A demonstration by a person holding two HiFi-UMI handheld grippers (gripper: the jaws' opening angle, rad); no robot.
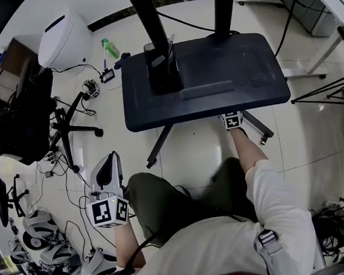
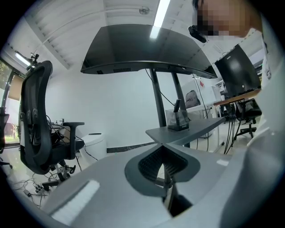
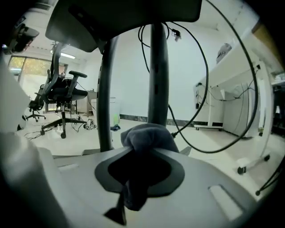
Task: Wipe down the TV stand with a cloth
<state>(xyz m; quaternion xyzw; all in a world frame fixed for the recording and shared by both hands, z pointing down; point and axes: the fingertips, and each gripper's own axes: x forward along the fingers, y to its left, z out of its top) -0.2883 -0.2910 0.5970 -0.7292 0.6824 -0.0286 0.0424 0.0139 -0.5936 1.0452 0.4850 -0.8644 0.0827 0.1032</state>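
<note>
Head view steeply down; both gripper views low, toward TV stand (image 1: 214,71).

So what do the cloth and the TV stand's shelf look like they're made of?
The cloth looks like soft dark blue-grey fabric, maybe microfibre: it bunches in limp folds and its surface is dull and slightly fuzzy. The shelf is a rigid dark sheet with a smooth matte finish and rounded corners, likely painted metal or moulded plastic; the look leaves that open.
</note>
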